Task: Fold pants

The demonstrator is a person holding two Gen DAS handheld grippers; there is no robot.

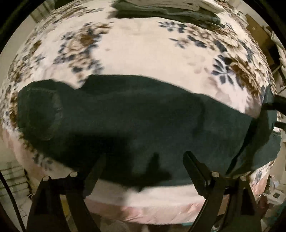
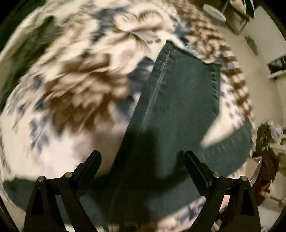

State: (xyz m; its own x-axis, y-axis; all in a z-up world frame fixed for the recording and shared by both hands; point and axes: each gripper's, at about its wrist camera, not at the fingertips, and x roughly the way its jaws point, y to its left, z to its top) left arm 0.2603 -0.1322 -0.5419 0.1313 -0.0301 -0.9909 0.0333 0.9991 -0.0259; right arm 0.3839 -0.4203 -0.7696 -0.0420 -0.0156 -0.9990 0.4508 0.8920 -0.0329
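the left gripper (image 1: 144,158) hung above the near edge of the bed with its jaws spread wide and nothing between them; only dark cloth lay beneath the gap. the right gripper (image 2: 142,157) was likewise wide open and empty, pointing down over a leg end.

the pants (image 1: 125,121), dark green and heavy-looking like denim or thick twill, lay flat across the floral blanket (image 1: 135,58) in a long band along the near side of the bed. in the left view the band ran from the far left across to the right edge of the picture, where the other gripper's fingers showed over the cloth. in the right view one leg (image 2: 178,100) stretched away, with a stitched seam down its length and a hemmed cuff at the far end; a second piece of the same cloth curved off to the right below it. a stack of folded clothes (image 1: 166,10) sat at the far side of the bed, well apart.

the fabric looked soft but thick, likely to hold a crease and drape heavily rather than flutter. it should not slip much on the fleecy blanket, so dragging may bunch it. the firmest holds would be the doubled hem at the cuff and the waistband end, pinching through all layers together.
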